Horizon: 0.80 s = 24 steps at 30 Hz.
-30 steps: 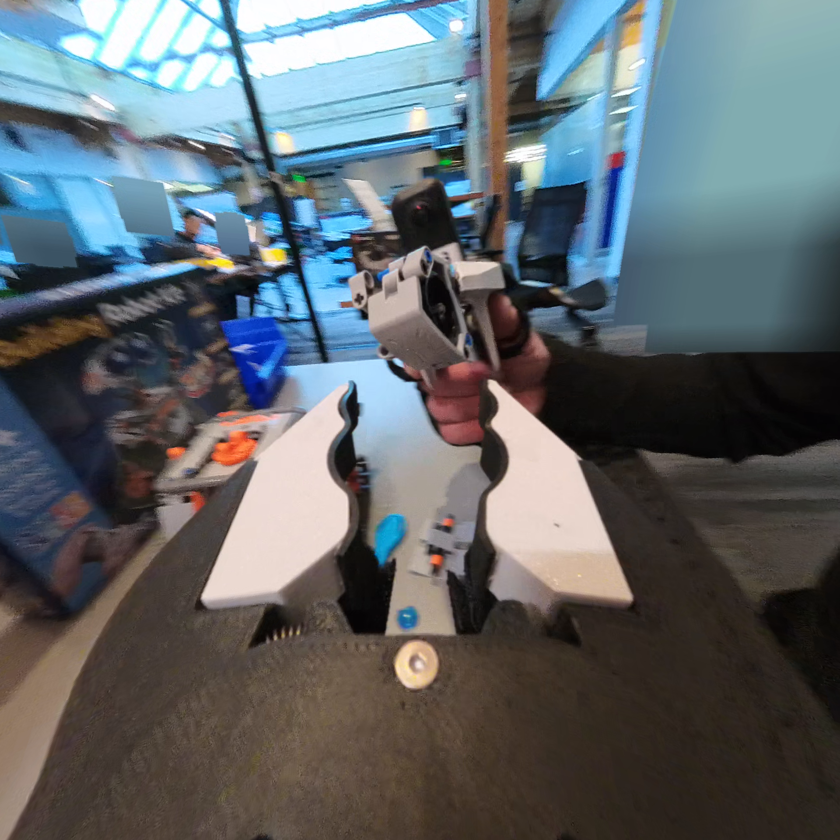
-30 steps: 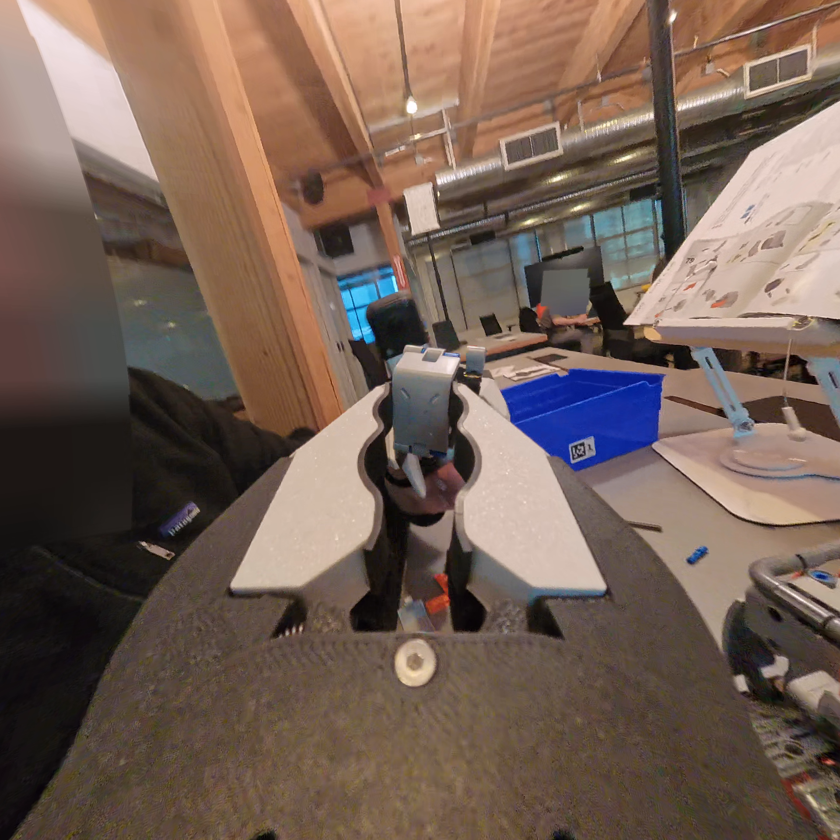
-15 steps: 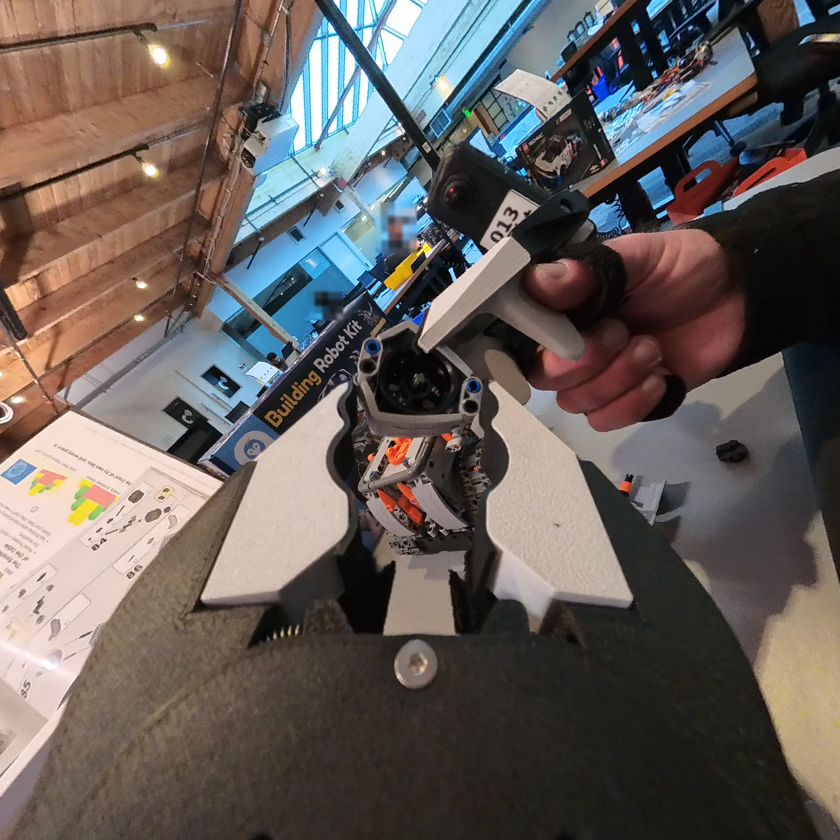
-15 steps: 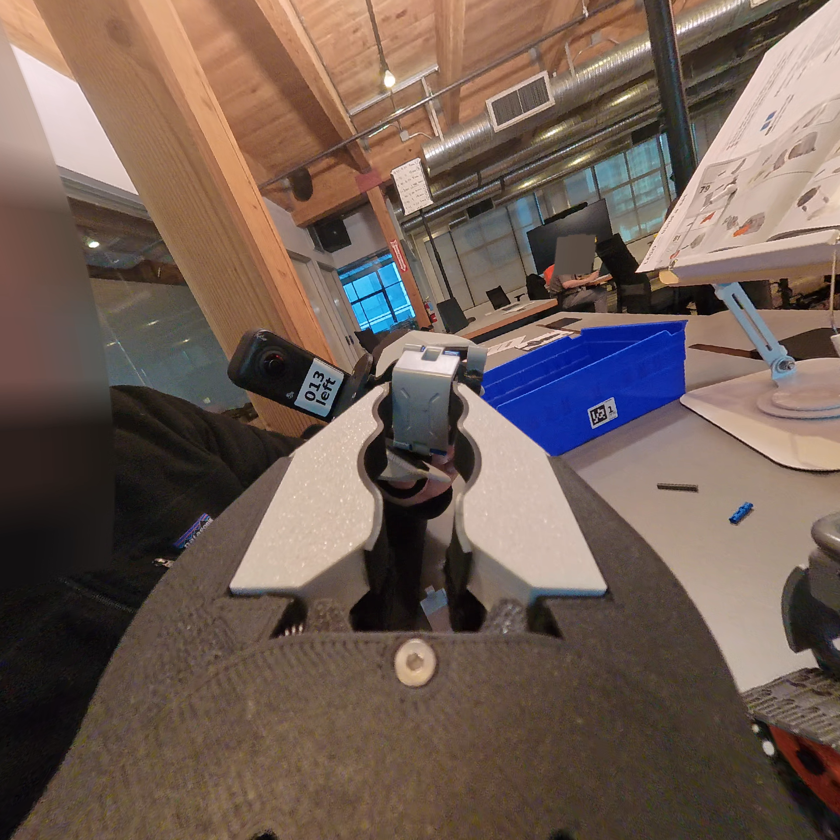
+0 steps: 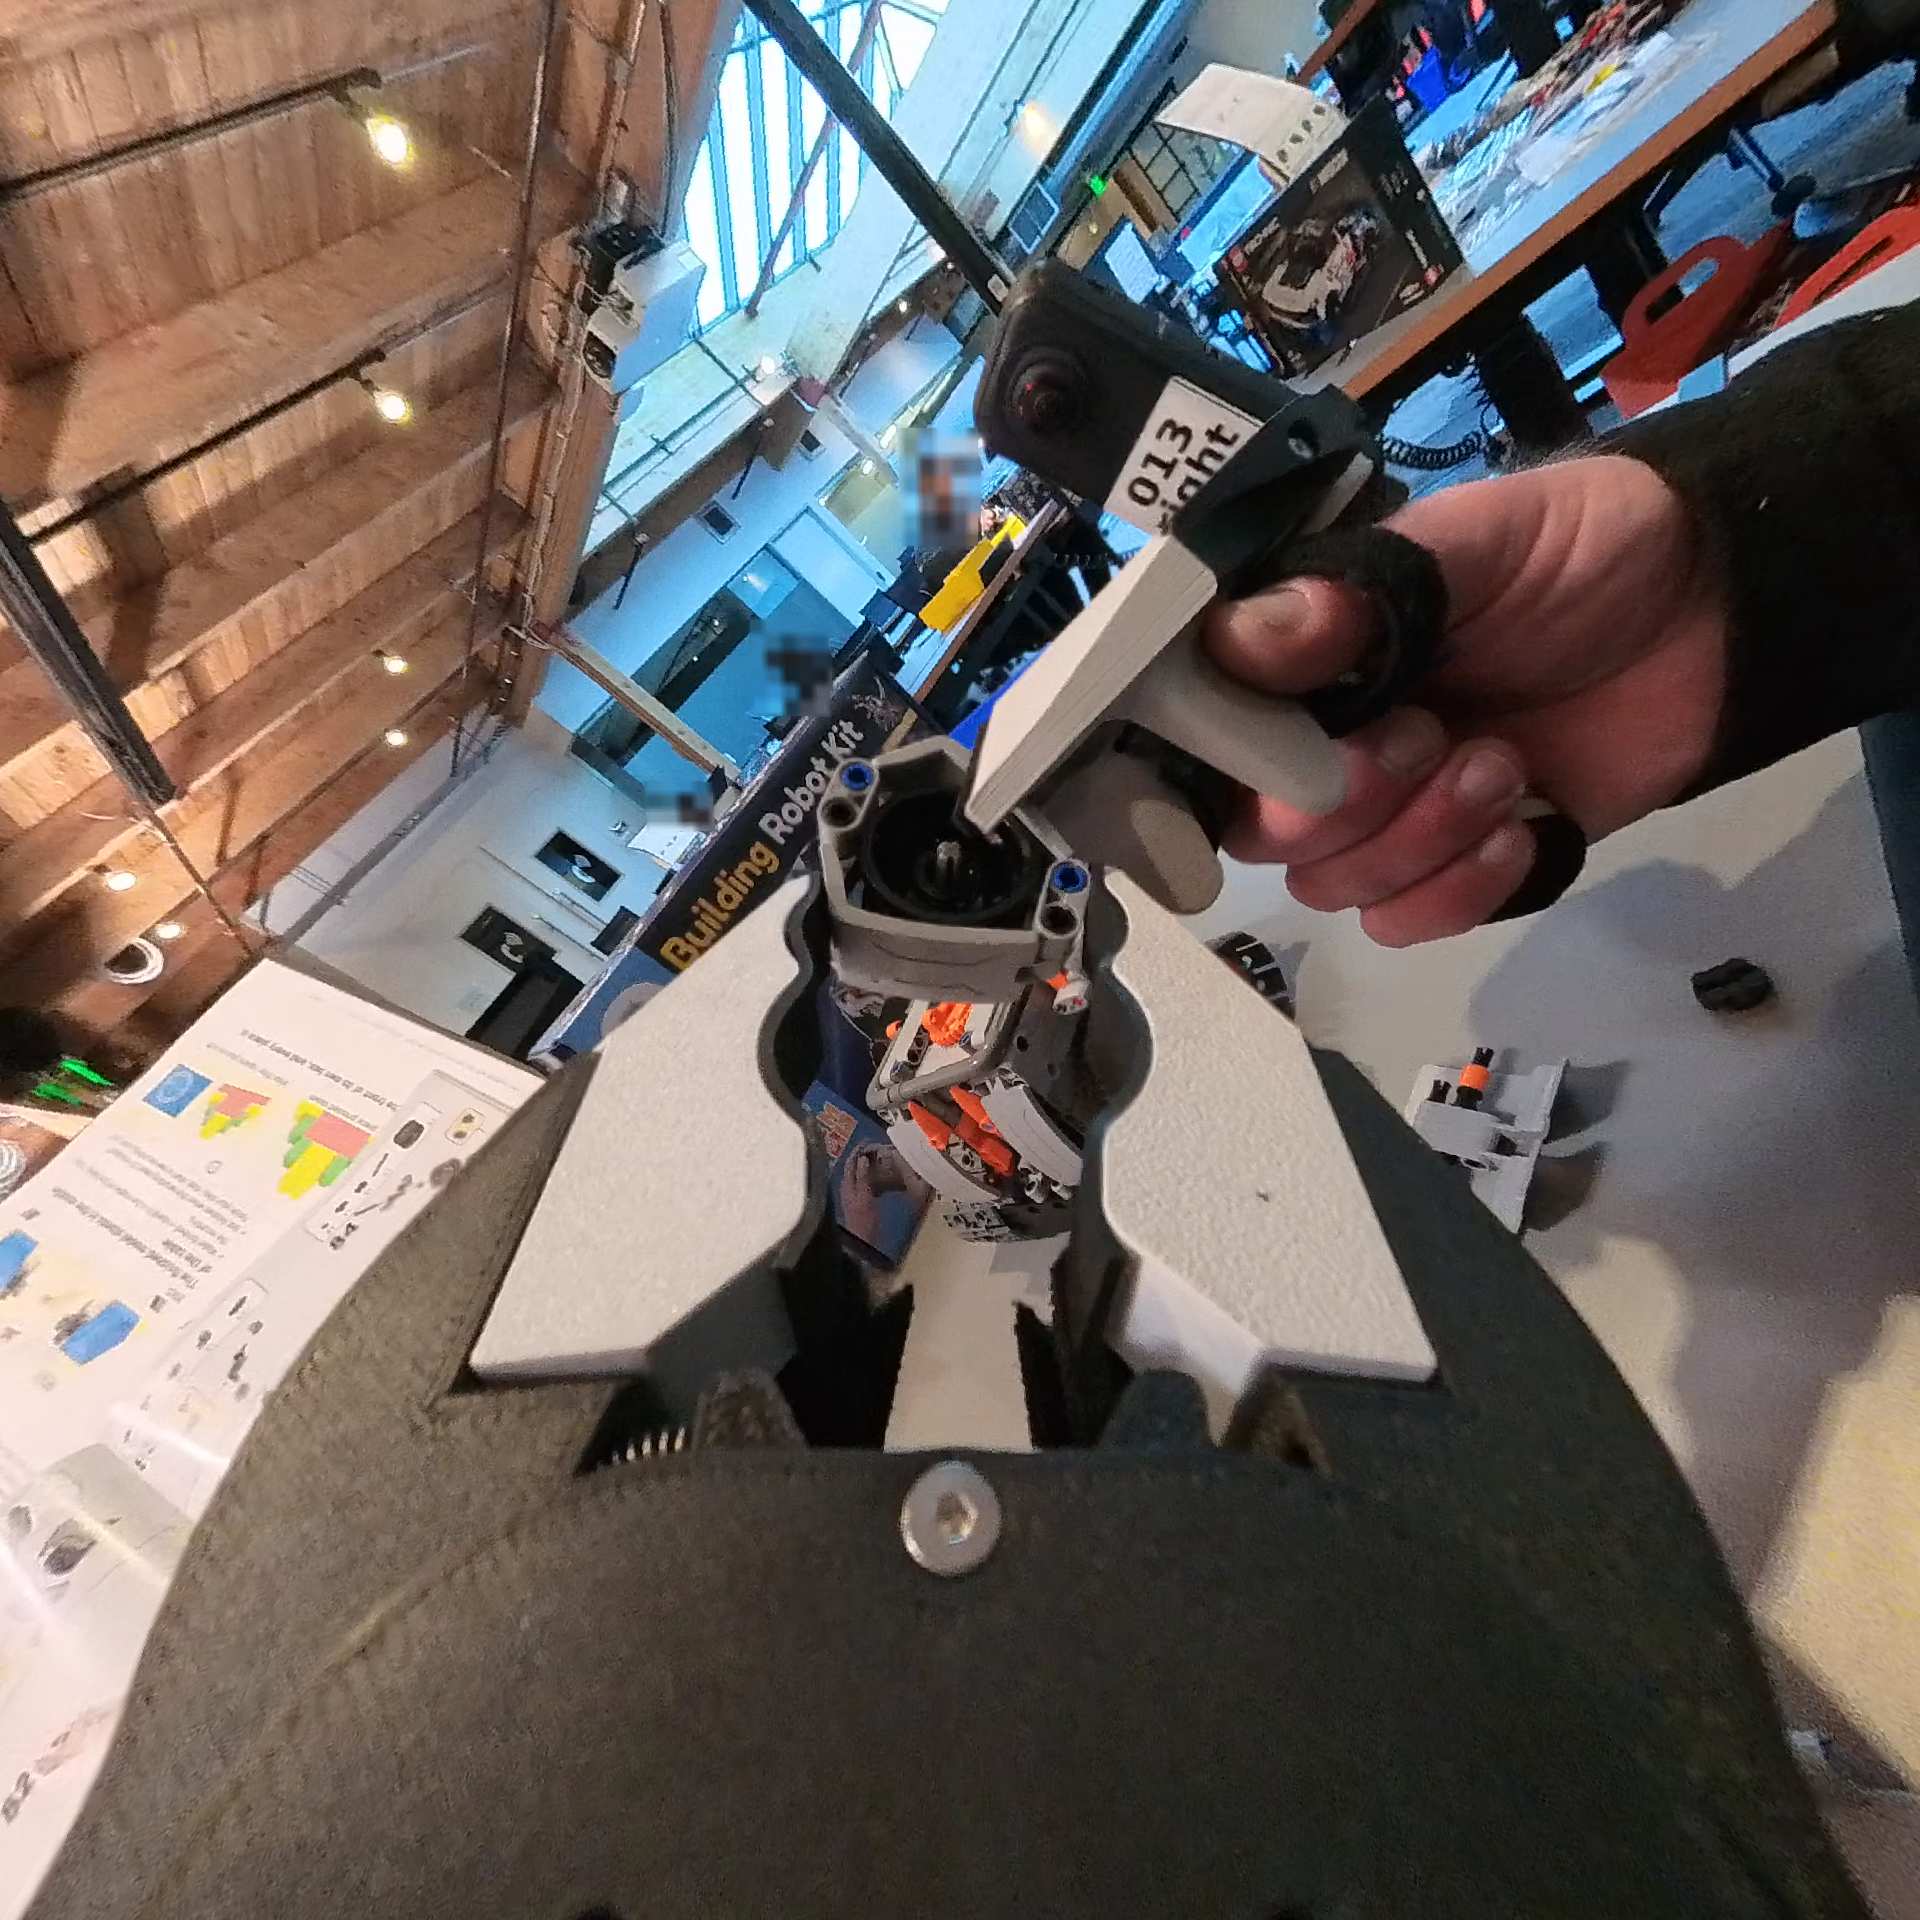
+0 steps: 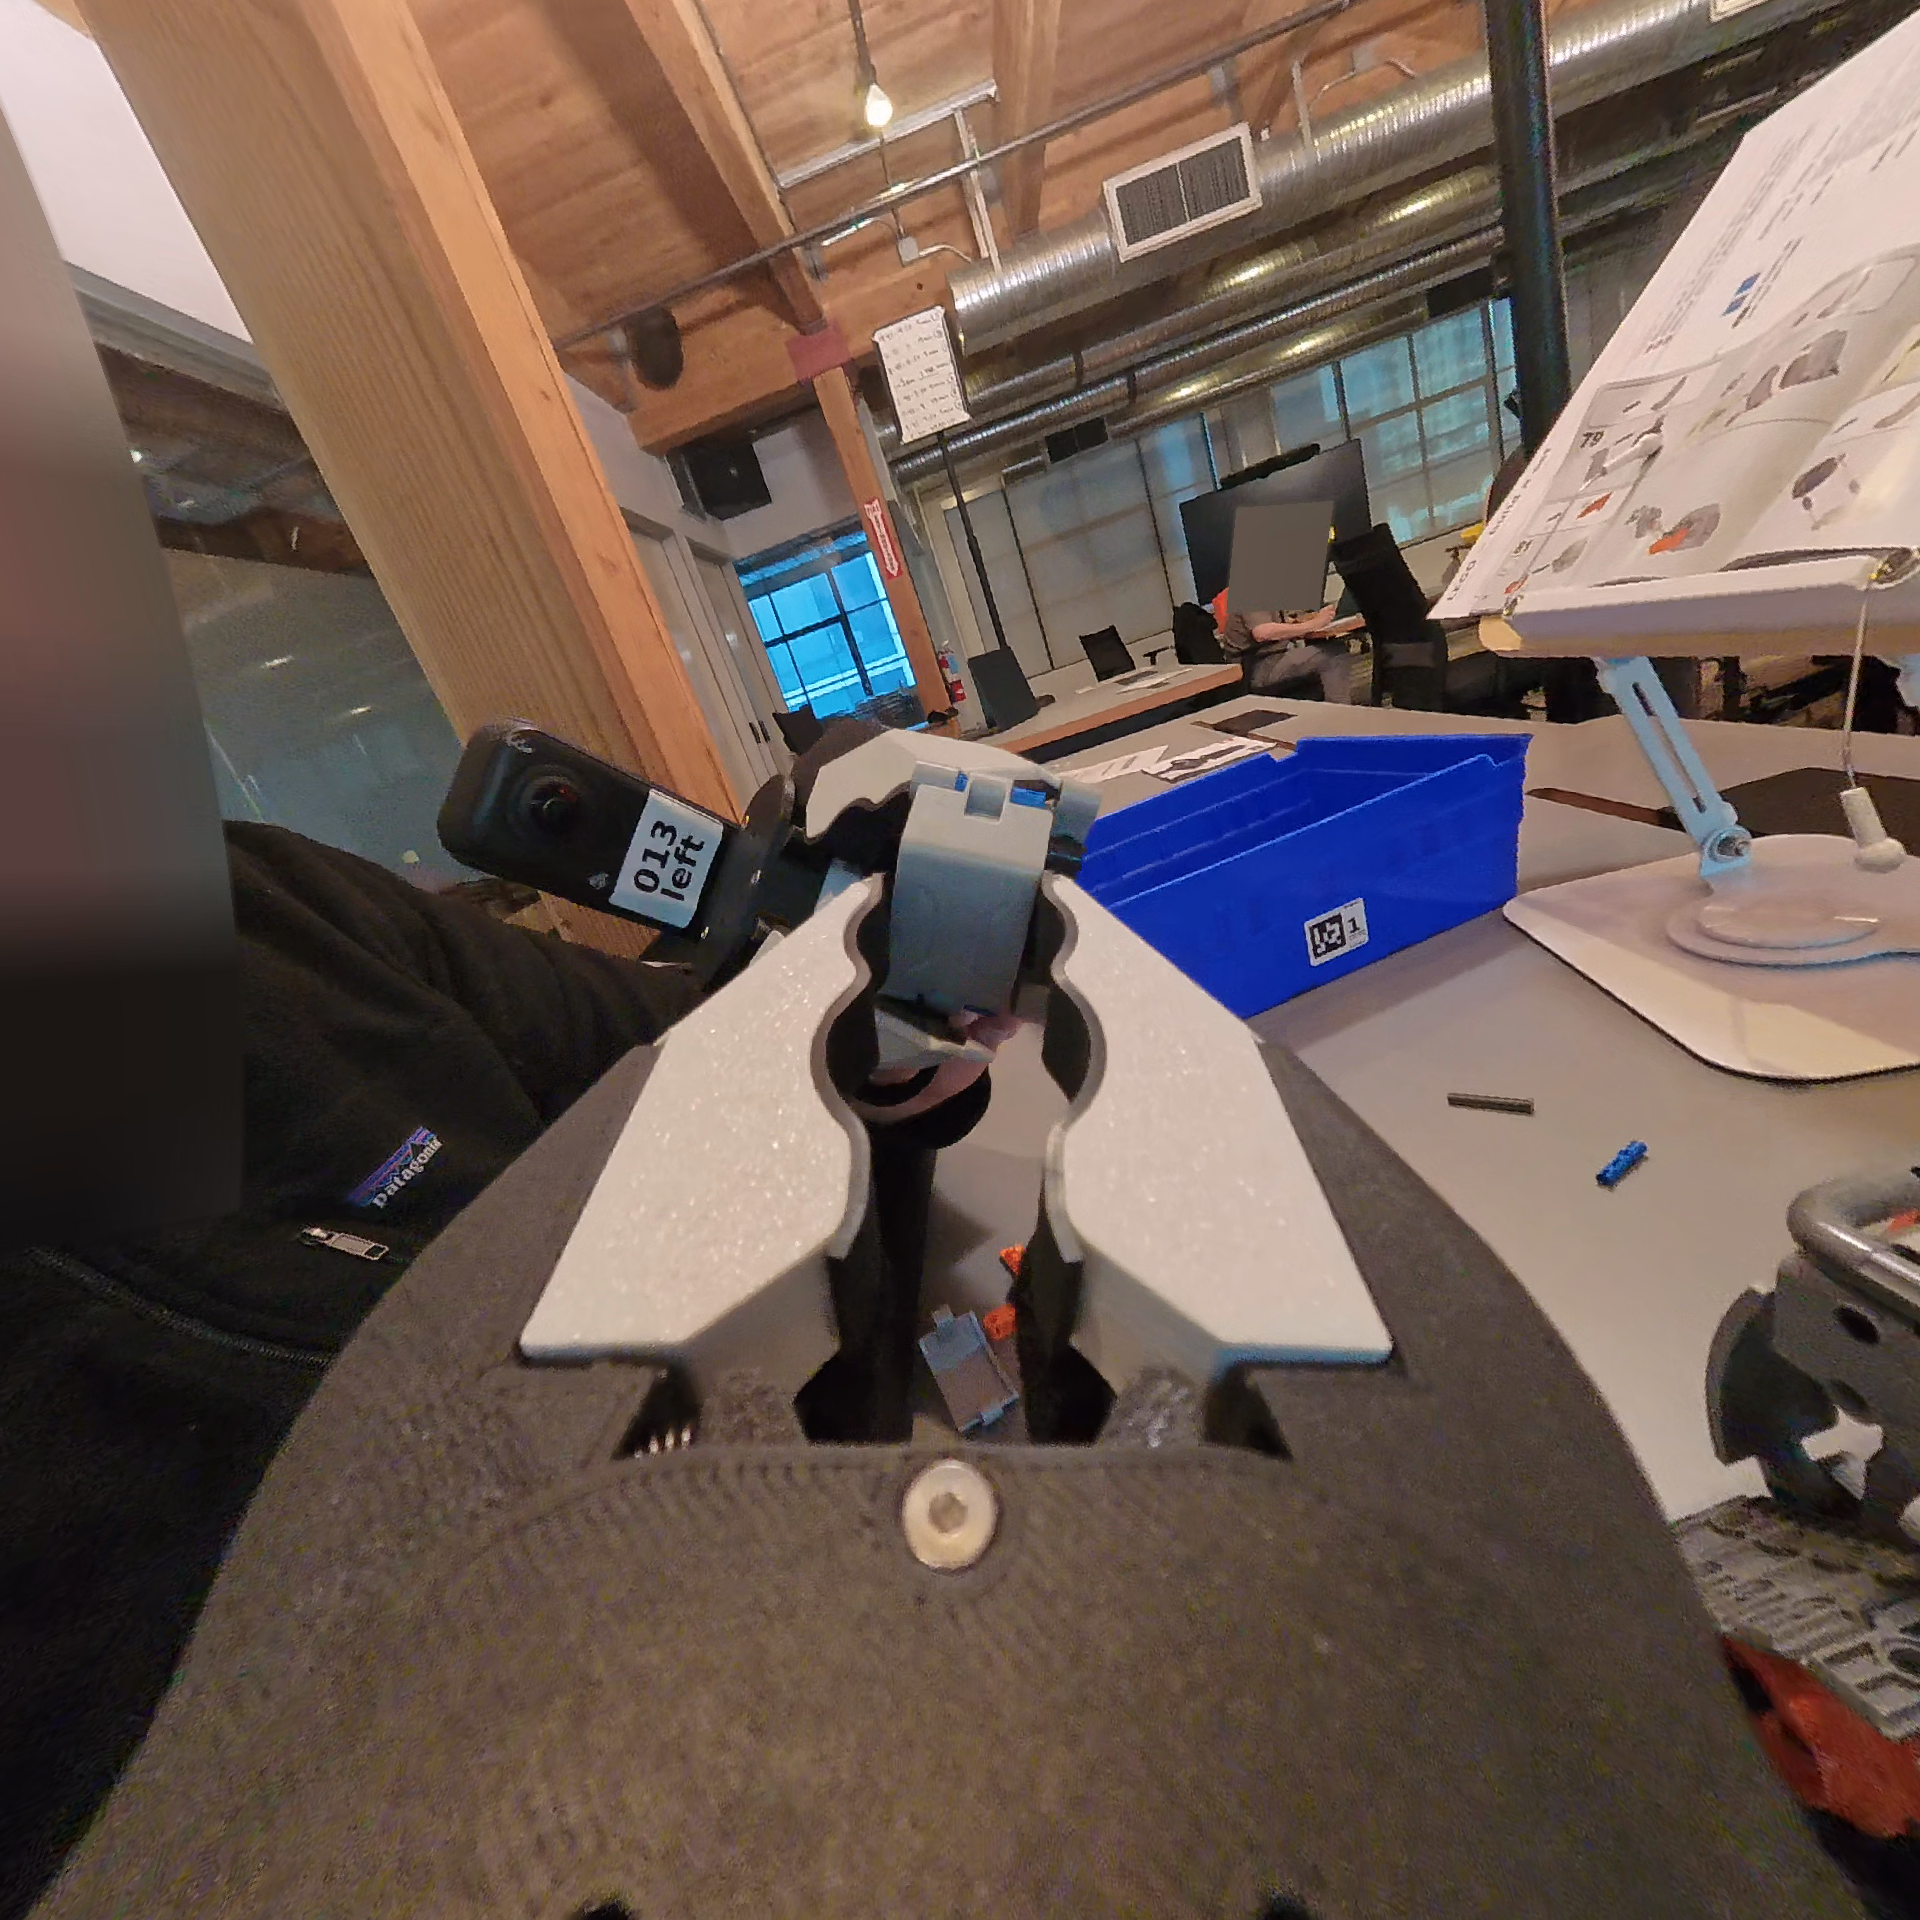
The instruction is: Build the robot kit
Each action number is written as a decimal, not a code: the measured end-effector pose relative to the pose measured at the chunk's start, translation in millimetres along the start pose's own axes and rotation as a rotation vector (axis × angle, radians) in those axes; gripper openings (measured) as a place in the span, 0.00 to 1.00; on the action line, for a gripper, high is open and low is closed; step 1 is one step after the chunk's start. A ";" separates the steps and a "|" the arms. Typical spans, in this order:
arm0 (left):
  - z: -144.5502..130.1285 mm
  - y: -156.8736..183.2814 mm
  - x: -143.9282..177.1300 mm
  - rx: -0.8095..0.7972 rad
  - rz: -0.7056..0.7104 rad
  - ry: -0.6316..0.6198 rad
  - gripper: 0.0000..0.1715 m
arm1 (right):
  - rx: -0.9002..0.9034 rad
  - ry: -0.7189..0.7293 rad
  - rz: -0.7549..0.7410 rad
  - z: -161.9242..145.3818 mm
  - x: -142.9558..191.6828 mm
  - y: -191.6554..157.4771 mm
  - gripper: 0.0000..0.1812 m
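Observation:
My right gripper (image 6: 961, 935) is shut on a grey motor-like block (image 6: 966, 894) and holds it up above the table. In the left wrist view the same block (image 5: 951, 914) shows a round black recess and blue pins. It sits between the tips of my left gripper (image 5: 956, 914), whose jaws stand apart on either side of it. The right gripper's white fingers (image 5: 1091, 707) reach in from the upper right in a person's hand (image 5: 1538, 707). A model with orange and white parts (image 5: 977, 1122) shows through the gap behind the block.
An open instruction booklet on a stand (image 6: 1714, 416) is at the right, also in the left wrist view (image 5: 208, 1195). A blue bin (image 6: 1299, 862), a tracked model (image 6: 1829, 1403), a blue pin (image 6: 1621, 1164), a black axle (image 6: 1491, 1103) and a small grey piece (image 5: 1486, 1122) lie on the grey table. Both grippers' tips are close together, under 4 cm apart. The small grey piece (image 5: 1486, 1122) is about equally far from each gripper, around 20 cm.
My left gripper has tilted up and closed in on the grey block, which now sits between its fingertips. Its jaw gap looks unchanged. My right gripper has kept hold of the block.

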<state>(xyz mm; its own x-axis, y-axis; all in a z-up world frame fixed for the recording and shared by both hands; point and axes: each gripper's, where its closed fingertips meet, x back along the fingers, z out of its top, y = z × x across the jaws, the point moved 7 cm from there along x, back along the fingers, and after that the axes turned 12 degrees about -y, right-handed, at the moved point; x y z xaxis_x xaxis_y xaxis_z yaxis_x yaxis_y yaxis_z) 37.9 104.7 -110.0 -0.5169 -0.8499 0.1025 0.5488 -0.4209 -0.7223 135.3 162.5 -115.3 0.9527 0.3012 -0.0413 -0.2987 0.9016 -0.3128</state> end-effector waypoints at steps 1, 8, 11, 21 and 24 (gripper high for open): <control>-0.7 0.2 -0.8 0.004 -0.005 -0.006 0.27 | 0.006 -0.007 -0.010 0.0 0.6 0.2 0.14; 0.4 -6.7 4.5 0.088 -0.163 0.067 0.26 | 0.084 -0.044 -0.092 1.7 4.1 -2.2 0.13; 1.6 -10.5 8.9 0.087 -0.177 0.080 0.22 | 0.066 -0.039 -0.083 2.1 4.4 -1.4 0.13; 8.5 2.6 13.7 -0.196 -0.013 -0.011 0.04 | 0.020 -0.027 -0.085 0.6 4.1 2.6 0.13; 3.4 0.3 8.0 -0.186 0.002 -0.078 0.03 | 0.024 -0.023 -0.088 0.6 2.6 1.5 0.13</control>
<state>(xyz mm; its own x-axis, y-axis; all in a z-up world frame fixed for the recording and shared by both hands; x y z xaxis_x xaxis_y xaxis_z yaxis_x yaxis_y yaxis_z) 36.2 96.8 -107.1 -0.4593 -0.8759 0.1481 0.4154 -0.3592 -0.8357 137.3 164.9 -115.4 0.9737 0.2276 0.0068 -0.2158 0.9321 -0.2910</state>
